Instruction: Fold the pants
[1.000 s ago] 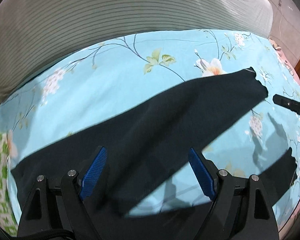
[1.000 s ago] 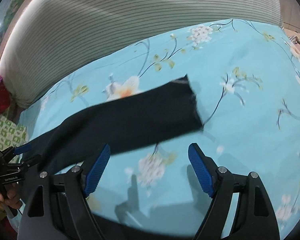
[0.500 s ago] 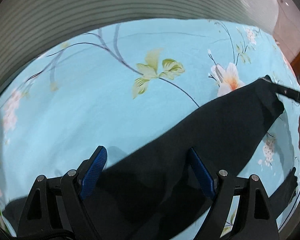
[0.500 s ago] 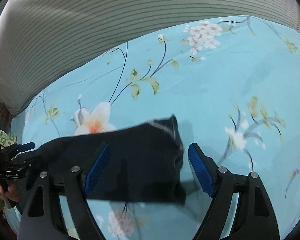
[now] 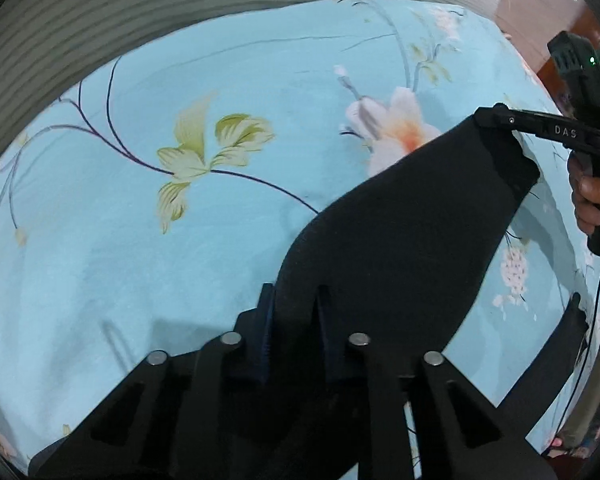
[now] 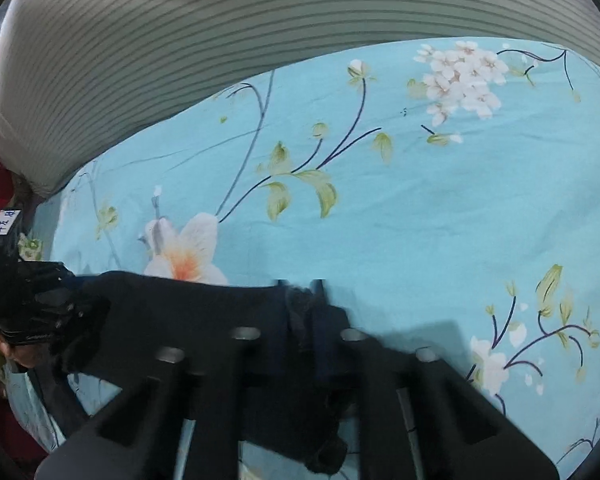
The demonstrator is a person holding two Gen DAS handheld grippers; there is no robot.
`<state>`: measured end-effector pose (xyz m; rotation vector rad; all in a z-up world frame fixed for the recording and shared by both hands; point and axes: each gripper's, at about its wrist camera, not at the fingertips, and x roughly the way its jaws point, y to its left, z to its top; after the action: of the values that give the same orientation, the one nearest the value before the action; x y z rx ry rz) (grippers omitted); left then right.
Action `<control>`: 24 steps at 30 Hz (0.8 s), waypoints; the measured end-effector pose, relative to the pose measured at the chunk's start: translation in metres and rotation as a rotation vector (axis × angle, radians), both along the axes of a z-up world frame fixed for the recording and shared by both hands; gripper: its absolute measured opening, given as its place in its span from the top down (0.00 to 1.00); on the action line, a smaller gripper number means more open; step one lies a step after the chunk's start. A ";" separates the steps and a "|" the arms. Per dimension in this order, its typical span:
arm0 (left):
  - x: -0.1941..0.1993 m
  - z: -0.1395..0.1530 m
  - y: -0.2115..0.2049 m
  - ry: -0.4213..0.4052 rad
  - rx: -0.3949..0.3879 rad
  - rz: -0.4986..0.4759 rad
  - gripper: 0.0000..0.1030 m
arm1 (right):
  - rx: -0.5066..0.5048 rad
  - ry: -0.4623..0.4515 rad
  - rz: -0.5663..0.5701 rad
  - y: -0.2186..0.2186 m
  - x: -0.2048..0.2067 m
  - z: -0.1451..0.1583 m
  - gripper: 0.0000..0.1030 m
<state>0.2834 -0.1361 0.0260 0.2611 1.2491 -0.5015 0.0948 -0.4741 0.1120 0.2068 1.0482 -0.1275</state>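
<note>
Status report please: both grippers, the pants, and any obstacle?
Left gripper just closed, pinching the black pants. Right gripper just closed on the leg end. Floral bedsheet around pants: nothing in the way.

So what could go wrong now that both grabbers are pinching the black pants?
The left gripper holds only a thin ridge of the pants, so the cloth might slip out when lifted. The right gripper pinches right at the cuff's edge, which could pull free. Another black part lies on the floral sheet and may drag, spoiling the fold.
</note>
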 end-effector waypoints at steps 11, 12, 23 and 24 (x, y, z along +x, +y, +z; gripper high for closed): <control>-0.087 0.045 0.002 -0.058 -0.101 -0.026 0.92 | 0.055 -0.091 0.089 0.033 -0.066 0.048 0.92; -0.096 0.046 -0.005 -0.058 -0.106 -0.023 0.92 | 0.052 -0.088 0.092 0.035 -0.074 0.050 0.92; -0.195 0.046 -0.002 -0.034 -0.129 -0.039 0.92 | -0.014 0.001 0.133 0.072 -0.178 0.040 0.92; -0.202 0.046 -0.004 -0.038 -0.128 -0.046 0.92 | -0.017 0.003 0.131 0.074 -0.183 0.039 0.92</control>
<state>0.0818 -0.1399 0.0721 0.1906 1.1713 -0.6118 -0.0885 -0.4002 0.1511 0.1222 1.0600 -0.0189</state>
